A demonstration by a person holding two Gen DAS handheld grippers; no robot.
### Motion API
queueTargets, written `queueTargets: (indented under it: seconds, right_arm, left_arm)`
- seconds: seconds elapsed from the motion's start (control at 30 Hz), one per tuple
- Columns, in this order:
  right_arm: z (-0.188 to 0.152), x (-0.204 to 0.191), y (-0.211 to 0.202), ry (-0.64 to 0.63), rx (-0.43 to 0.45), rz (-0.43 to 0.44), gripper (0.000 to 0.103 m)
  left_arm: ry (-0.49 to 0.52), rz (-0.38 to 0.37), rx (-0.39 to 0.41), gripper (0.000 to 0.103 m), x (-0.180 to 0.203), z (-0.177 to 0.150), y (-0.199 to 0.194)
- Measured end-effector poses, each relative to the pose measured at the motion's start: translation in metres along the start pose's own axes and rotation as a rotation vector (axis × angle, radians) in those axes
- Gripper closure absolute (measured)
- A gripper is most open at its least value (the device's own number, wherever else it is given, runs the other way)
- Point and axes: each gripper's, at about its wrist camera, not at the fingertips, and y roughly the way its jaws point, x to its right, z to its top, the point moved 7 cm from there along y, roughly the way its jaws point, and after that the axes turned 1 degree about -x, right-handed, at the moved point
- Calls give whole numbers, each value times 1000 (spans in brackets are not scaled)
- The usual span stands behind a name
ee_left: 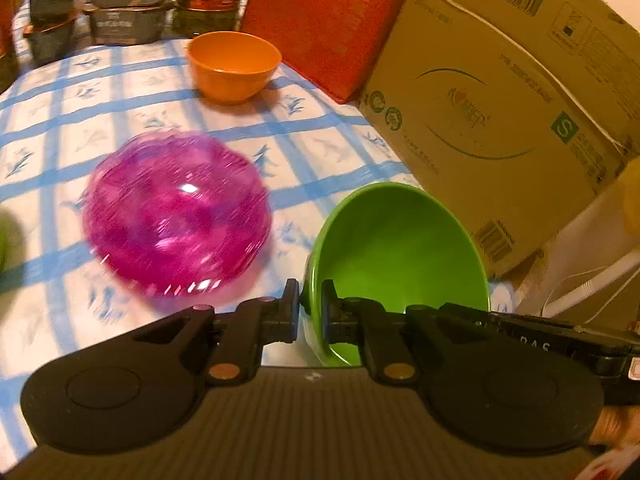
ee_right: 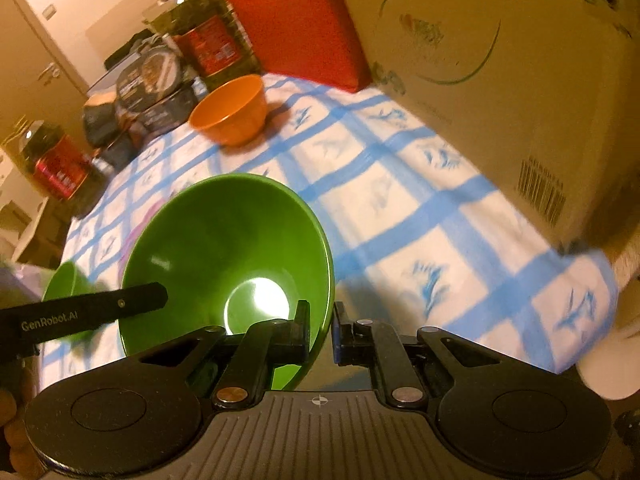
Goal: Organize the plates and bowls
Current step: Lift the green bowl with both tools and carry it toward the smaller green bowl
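The green bowl (ee_left: 400, 248) hangs tilted above the cloth, pinched at its rim from two sides. Your left gripper (ee_left: 310, 312) is clamped on the bowl's wall, one finger outside and one inside, with the bowl's mouth turned toward the camera. Your right gripper (ee_right: 322, 328) grips the opposite rim of that same bowl (ee_right: 224, 248) the same way: one finger sits inside near the bright glare on the bottom, the other outside. In the right wrist view, the black arm of your left gripper crosses in from the left edge over the bowl's rim.

Just left of the held bowl in the left wrist view, a pink plate (ee_left: 176, 212) lies on the checked cloth (ee_left: 120, 92), blurred. A second green bowl (ee_right: 66, 284) shows low at the left of the right wrist view, partly behind the left gripper's arm; whether it touches the held bowl you cannot tell.

Farther out, an orange bowl (ee_left: 234, 64) stands upright on the cloth, well apart from the plate. To its right a red bag (ee_left: 324, 24) stands against a large cardboard box (ee_left: 500, 100) along the table's edge. At the far end sit jars (ee_right: 208, 36) and dark packets (ee_right: 152, 80), bunched together behind the orange bowl.
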Motion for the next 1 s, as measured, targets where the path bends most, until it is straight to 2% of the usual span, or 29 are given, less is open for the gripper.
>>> queueTargets:
  seconds: [0.2,0.43,1.0]
  right_arm:
    - [-44,-30,-6,-11,-34,40,92]
    - [-79,-65,0,-66,-80,87,93]
    - [-111,-144,10,-221,-118,149,93]
  left_arm:
    - [-45,32,18,94,-29,-39,-33]
    - [-117,70,32,94,-67,-76,-66]
    - [-237,149,105,95,-131,-111,-125]
